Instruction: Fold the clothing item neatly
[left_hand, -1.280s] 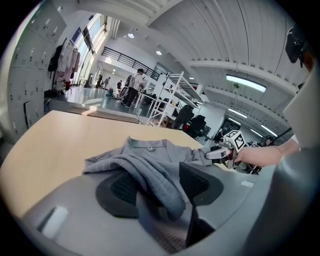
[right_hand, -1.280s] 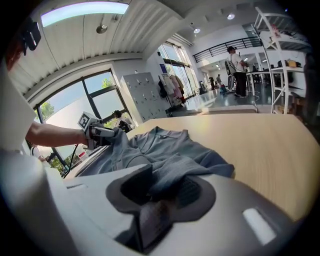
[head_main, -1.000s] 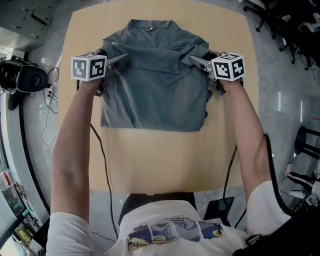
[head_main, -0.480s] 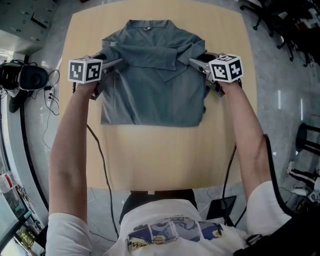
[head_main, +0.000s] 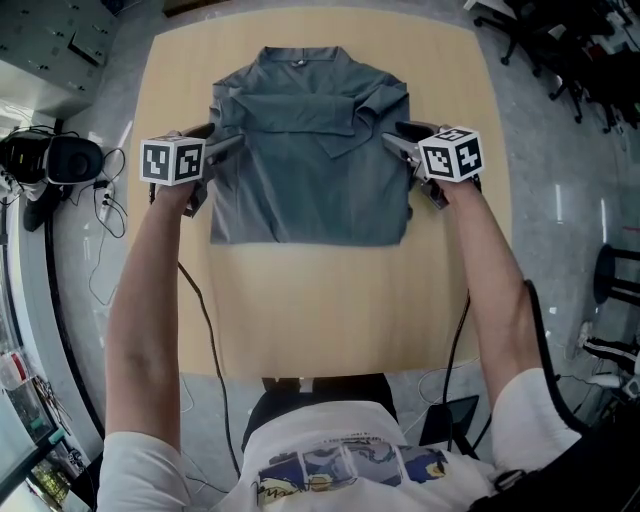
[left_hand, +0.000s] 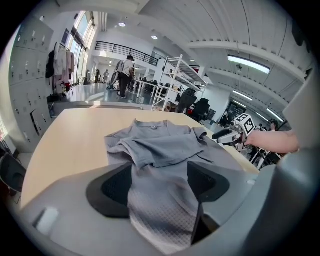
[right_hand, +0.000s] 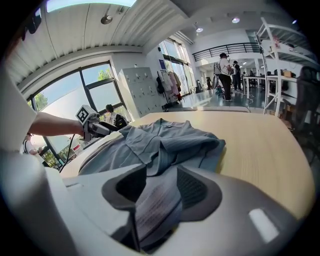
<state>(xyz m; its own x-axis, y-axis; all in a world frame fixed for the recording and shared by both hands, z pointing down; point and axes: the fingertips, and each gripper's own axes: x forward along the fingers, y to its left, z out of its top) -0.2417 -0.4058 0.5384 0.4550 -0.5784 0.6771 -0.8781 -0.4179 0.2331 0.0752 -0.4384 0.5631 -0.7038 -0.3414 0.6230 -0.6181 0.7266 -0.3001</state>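
A grey short-sleeved shirt (head_main: 310, 170) lies flat on the wooden table (head_main: 330, 300), collar at the far edge and both sleeves folded across the chest. My left gripper (head_main: 232, 142) is at the shirt's left edge, below the sleeve fold. My right gripper (head_main: 392, 140) is level with it at the right edge. In the left gripper view the jaws (left_hand: 159, 182) stand wide apart with a flap of the shirt (left_hand: 160, 145) lying loose between them. The right gripper view shows the same: wide jaws (right_hand: 161, 187) with a strip of shirt (right_hand: 170, 140) between them, not pinched.
The table's near half (head_main: 330, 330) is bare wood. On the floor to the left lie black headphones (head_main: 55, 160) and cables. Office chairs (head_main: 570, 50) stand at the far right. People and a white shelf rack (left_hand: 175, 85) are far behind.
Both grippers have slid back toward me and slightly outward, from over the folded sleeves to the shirt's side edges. The shirt keeps its shape.
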